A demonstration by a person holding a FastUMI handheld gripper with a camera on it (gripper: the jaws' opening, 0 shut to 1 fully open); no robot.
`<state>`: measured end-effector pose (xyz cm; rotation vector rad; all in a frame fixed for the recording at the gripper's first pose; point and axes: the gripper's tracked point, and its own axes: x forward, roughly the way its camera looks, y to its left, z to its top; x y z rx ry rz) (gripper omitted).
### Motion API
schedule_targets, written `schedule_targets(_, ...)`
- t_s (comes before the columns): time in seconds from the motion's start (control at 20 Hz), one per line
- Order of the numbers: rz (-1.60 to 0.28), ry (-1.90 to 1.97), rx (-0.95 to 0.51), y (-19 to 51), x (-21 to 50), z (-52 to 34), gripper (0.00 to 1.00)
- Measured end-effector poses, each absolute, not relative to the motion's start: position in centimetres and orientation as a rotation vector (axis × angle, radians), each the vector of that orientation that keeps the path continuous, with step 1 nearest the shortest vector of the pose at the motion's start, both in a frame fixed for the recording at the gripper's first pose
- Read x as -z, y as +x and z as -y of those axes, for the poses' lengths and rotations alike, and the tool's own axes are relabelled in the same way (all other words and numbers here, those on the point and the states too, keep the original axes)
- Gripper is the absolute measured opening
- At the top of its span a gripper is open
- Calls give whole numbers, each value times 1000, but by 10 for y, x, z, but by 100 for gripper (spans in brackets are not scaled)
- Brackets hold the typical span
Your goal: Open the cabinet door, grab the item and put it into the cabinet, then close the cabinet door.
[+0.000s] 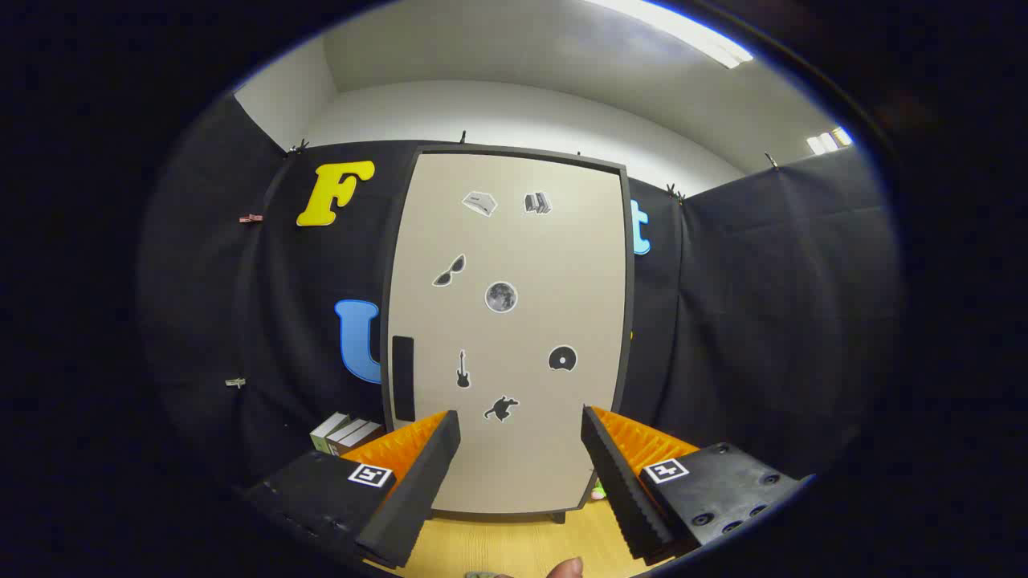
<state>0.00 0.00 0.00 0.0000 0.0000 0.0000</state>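
Facing the tall beige cabinet door (pixel 506 329) with its dark slot handle (pixel 402 378), shut, the gripper (pixel 520 449) holds its jaws wide apart and empty, and a misaligned reach could skid off that shallow handle; item unidentifiable.

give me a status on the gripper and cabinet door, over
Gripper open, fingers apart, holding nothing. Cabinet door shut, dark handle beyond the left finger. Nothing between fingers and door.
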Motion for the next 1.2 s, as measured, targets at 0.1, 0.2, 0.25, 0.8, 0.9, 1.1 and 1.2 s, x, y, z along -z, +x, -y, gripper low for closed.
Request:
schedule_targets(0.1, -2, -2, -3, 0, 1, -2, 97)
schedule_targets(0.2, -2, -5, -5, 2, 0, -5, 97)
schedule_targets(0.25, -3, -5, -5, 3, 1, -6, 97)
schedule_targets(0.8, -10, 20, -40, 21, 4, -33, 97)
schedule_targets(0.9, -6, 28, -63, 33, 3, -51, 97)
schedule_targets(1.1, -3, 21, -103, 68, 7, -92, 97)
schedule_targets(1.2, -18, 17, -121, 88, 17, -111, 97)
